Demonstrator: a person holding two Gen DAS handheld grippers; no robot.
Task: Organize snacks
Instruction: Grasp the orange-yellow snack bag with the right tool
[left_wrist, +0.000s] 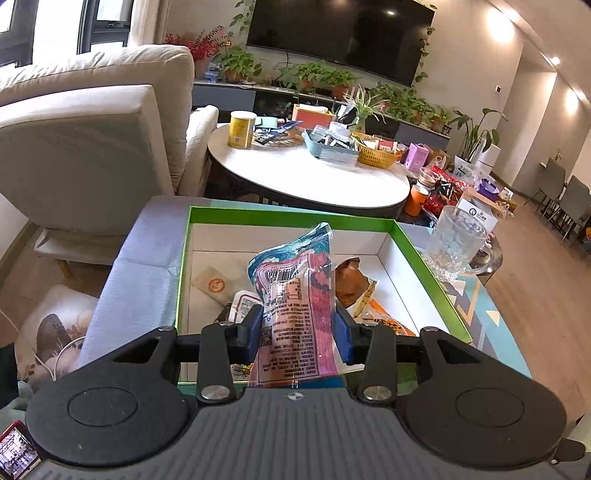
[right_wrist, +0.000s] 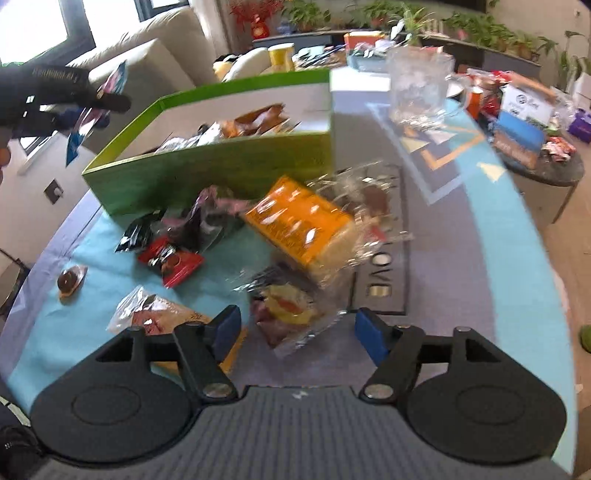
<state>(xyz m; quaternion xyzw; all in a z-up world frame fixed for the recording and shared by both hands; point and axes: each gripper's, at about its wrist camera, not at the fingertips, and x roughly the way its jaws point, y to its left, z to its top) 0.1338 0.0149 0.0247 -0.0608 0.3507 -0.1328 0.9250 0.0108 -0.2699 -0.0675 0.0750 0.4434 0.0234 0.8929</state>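
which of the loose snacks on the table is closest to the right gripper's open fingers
The clear packet with yellow and red contents, lying just ahead of the right gripper. The orange pack and the red-wrapped snack lie farther off, toward the green box.

box (left_wrist: 424, 258): back half of floor bare, you can pass in from above; front crowded with packets | mug (left_wrist: 456, 243): stands just beside box's right wall, blocks that side | table front: loose snacks around orange pack (right_wrist: 299, 225) crowd your right approach; cloth (right_wrist: 461, 277) right of them is free
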